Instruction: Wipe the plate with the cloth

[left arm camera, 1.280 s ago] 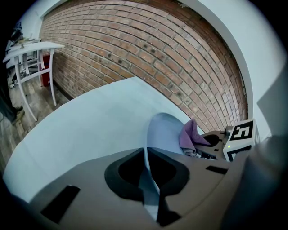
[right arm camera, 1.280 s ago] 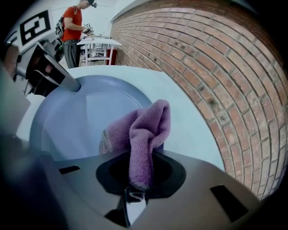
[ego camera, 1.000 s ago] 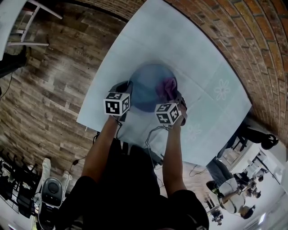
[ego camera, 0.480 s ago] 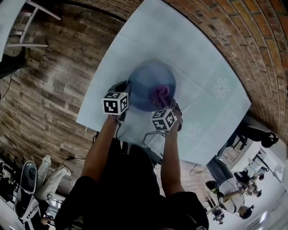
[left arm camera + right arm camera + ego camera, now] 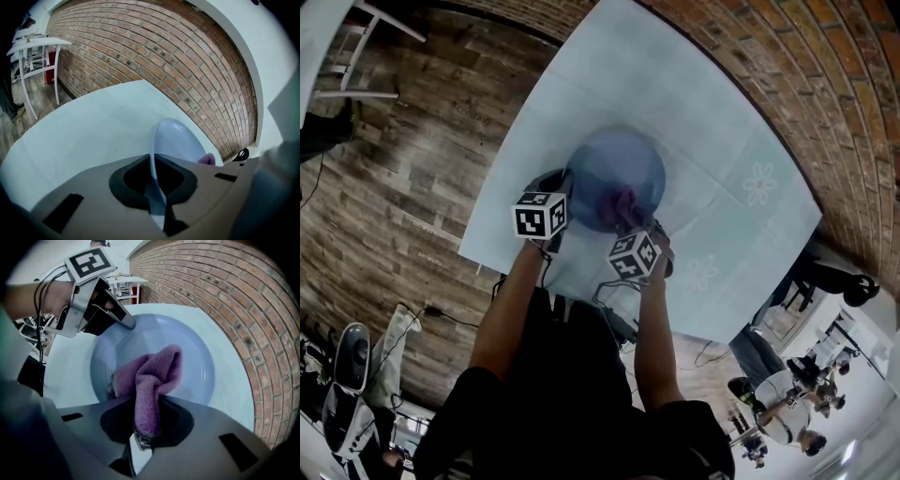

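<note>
A pale blue plate (image 5: 614,173) lies on the white table (image 5: 675,84). My left gripper (image 5: 565,192) is shut on the plate's near-left rim (image 5: 152,161); in the right gripper view that gripper (image 5: 127,324) pinches the far-left rim. A purple cloth (image 5: 150,376) is bunched on the plate's inside (image 5: 154,341), with my right gripper (image 5: 143,427) shut on its near end. From the head view the cloth (image 5: 624,202) sits on the plate's near part, just beyond the right gripper (image 5: 636,230). A tip of the cloth (image 5: 206,160) shows in the left gripper view.
A brick wall (image 5: 825,94) runs along the table's far right side. Wooden floor (image 5: 394,187) lies to the left, with a white stand (image 5: 33,51) beside the table. The table's near edge (image 5: 581,291) is close to my body.
My right gripper has dragged the cloth from the plate's right side toward its near middle. The left gripper and the plate have stayed put.
</note>
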A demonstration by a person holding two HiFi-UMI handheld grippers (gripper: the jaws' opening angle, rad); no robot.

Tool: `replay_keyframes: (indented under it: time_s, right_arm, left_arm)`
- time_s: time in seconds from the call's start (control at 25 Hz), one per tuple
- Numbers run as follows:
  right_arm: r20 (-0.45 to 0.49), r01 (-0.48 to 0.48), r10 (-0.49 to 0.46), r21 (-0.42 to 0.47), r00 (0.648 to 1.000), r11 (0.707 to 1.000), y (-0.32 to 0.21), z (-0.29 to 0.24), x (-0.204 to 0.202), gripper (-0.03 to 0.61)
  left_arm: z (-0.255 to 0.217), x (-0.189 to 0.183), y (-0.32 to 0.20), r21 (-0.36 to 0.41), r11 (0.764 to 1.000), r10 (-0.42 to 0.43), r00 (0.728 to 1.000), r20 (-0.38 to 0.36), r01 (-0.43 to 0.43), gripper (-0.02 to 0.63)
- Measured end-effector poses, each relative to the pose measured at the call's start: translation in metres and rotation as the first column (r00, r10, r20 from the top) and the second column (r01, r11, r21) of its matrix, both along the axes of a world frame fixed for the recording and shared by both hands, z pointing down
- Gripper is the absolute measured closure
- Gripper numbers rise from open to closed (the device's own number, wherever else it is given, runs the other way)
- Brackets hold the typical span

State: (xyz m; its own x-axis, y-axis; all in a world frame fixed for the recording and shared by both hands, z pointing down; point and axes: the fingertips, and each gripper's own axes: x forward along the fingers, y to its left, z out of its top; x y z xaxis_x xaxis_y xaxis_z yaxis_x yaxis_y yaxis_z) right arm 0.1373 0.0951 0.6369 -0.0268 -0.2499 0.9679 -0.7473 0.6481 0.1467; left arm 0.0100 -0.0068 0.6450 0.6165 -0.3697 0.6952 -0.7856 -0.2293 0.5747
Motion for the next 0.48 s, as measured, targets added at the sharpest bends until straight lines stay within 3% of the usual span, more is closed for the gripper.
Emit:
replay_keyframes:
  time_s: [0.48]
  right_arm:
    - [0.085,0.088,-0.086,-0.013,0.993,0.996,0.010,-0.001,-0.035,0.508]
  left_arm:
    - [-0.001,0.001,0.002,-0.005,1.000,-0.002,1.000,-0.009,0.002,0.569]
